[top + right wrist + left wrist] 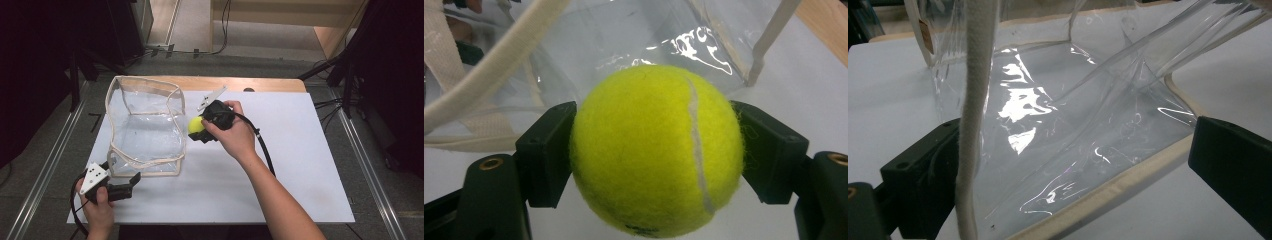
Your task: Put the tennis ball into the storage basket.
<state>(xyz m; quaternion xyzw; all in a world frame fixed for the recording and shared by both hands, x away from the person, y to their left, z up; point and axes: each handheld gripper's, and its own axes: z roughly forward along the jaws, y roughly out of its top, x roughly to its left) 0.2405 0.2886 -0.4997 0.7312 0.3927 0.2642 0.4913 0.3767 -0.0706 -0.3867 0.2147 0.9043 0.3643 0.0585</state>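
Observation:
A clear plastic bag (pixel 145 125) with cream fabric trim stands open-topped on the left half of the white table cover. My right gripper (pixel 201 128) is shut on a yellow tennis ball (pixel 195 124), held just outside the bag's right wall. In the right gripper view the tennis ball (pixel 656 150) sits squeezed between both jaws, with the bag (pixel 624 35) right behind it. My left gripper (pixel 120 174) rests at the bag's near left corner. Its jaws stand wide apart in the left gripper view, and the bag's bottom edge (pixel 1108 192) and a vertical trim strip (pixel 973 125) lie between them.
The white sheet (pixel 280 165) covers most of the table; a strip of bare wood (pixel 240 84) shows at the far edge. Metal rails (pixel 370 170) run along both sides. Dark stands and cables (pixel 345 95) crowd the floor at the right and the far left.

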